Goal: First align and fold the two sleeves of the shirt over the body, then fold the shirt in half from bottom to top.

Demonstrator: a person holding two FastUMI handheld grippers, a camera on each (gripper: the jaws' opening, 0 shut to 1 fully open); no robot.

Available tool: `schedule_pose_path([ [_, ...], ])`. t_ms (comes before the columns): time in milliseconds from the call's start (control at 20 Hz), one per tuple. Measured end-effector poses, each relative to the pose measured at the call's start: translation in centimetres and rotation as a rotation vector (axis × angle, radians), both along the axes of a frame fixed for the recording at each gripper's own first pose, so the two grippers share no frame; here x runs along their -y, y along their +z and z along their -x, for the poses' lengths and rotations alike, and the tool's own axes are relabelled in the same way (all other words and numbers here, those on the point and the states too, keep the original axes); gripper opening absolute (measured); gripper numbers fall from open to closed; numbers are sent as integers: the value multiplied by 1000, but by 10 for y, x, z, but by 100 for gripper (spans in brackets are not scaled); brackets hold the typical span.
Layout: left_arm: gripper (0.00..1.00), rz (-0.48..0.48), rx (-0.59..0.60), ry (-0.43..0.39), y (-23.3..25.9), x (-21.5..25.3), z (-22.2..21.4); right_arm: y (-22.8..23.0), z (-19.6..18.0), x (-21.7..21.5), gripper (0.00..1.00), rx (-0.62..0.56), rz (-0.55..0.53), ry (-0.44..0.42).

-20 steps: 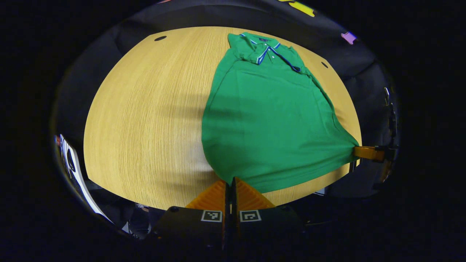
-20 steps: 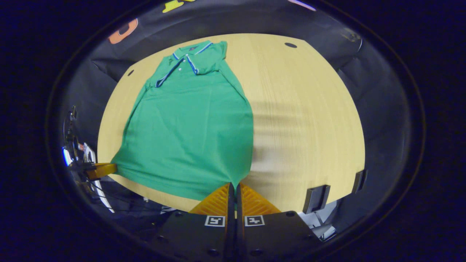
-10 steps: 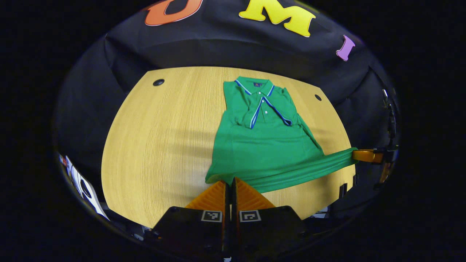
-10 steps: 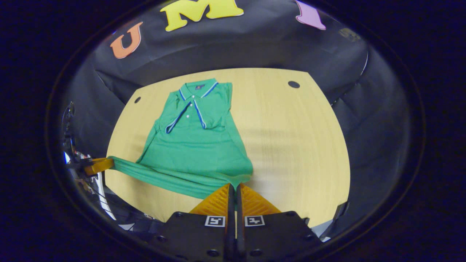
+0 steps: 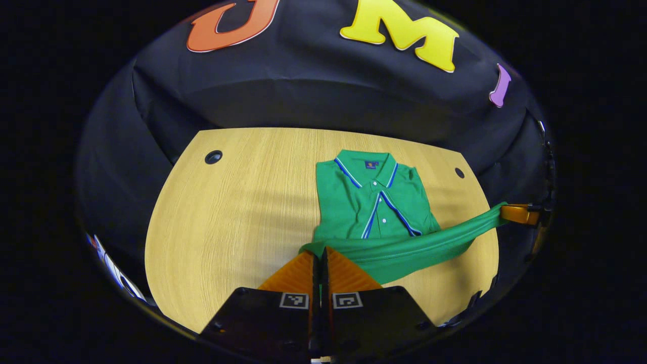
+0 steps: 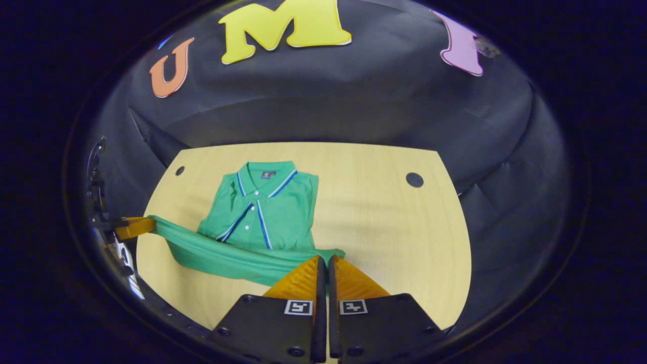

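Shirt [image 5: 376, 202] lies on the table [image 5: 237, 202], sleeves already folded in. Left gripper [image 5: 319, 255] and right gripper [image 6: 324, 261] each clench a hem corner, carrying the hem [image 5: 404, 247] toward the collar; the half-fold is unfinished.

A recording booth is indicated: a wooden table [image 5: 227, 212] with cable holes [image 5: 213, 156] is enclosed by a black cloth wall [image 6: 323, 111]
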State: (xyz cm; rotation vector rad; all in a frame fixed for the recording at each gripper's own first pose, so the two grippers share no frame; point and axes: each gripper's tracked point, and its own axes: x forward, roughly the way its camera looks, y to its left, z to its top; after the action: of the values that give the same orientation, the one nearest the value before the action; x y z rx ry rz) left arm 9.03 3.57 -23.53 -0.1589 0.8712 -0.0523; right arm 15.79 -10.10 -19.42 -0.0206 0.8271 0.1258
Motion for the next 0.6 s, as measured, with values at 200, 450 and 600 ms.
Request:
schedule_pose_path([
  [200, 3, -29, 51, 16, -1, -9, -67, -14, -63, -9, 5, 31, 45, 19],
  [450, 3, -102, 73, 10, -23, -19, -133, -37, -123, -25, 5, 68, 57, 38],
  [600, 3, -113, 78, 23, -39, -25, -168, -58, -157, -22, 5, 59, 56, 39],
])
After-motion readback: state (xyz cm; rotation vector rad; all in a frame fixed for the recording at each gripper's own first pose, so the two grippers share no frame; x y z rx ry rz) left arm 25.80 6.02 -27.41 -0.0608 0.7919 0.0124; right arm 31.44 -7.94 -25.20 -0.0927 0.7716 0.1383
